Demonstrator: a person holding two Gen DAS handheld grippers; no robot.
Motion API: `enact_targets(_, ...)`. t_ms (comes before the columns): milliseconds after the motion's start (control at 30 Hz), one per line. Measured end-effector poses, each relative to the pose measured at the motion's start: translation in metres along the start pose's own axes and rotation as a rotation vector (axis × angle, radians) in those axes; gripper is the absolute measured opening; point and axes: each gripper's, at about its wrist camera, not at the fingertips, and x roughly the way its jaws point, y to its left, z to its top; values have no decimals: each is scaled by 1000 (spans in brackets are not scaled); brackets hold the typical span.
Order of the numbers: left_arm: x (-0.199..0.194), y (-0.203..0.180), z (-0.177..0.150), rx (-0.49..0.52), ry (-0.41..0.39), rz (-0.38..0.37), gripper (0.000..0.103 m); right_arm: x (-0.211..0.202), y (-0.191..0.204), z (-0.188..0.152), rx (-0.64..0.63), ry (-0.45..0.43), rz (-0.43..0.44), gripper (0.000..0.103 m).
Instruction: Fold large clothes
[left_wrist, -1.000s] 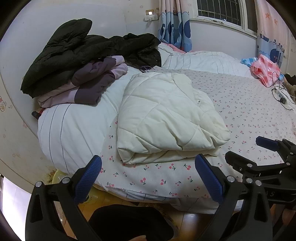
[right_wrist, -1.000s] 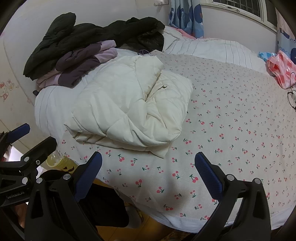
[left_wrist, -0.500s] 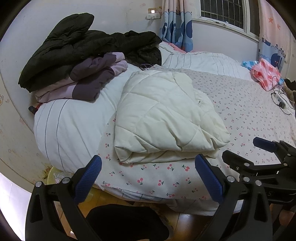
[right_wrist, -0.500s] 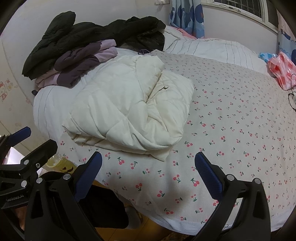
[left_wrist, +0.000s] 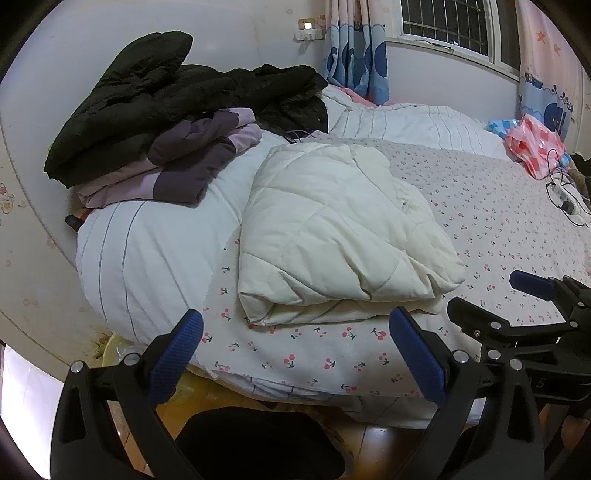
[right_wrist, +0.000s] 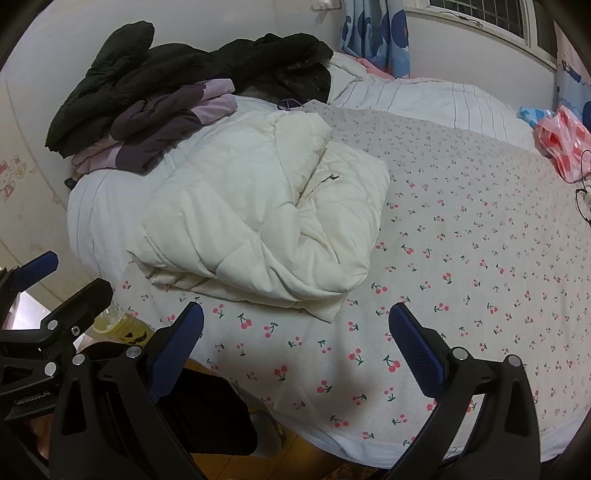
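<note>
A cream quilted coat (left_wrist: 332, 236) lies folded into a thick bundle on the cherry-print sheet (left_wrist: 498, 221) near the bed's front edge; it also shows in the right wrist view (right_wrist: 266, 214). My left gripper (left_wrist: 295, 347) is open and empty, held just off the bed edge in front of the bundle. My right gripper (right_wrist: 295, 343) is open and empty, over the sheet's front edge, to the right of the bundle. Each gripper shows in the other's view: the right one (left_wrist: 517, 306) and the left one (right_wrist: 48, 291).
A black jacket (left_wrist: 166, 96) and a purple folded garment (left_wrist: 184, 162) are piled on the white striped duvet (left_wrist: 147, 251) at the back left. A pink plastic bag (left_wrist: 535, 147) and cables (left_wrist: 561, 195) lie at the far right. Wall is left, window behind.
Both grippers have drifted slightly back and left from the bed. The coat bundle has not moved. Both stay open.
</note>
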Motion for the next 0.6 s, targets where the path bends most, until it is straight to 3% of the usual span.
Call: enact_targets(600, -25, 7, -6, -24, -27, -16, 96, -22, 17, 1, -28, -34, -10, 97)
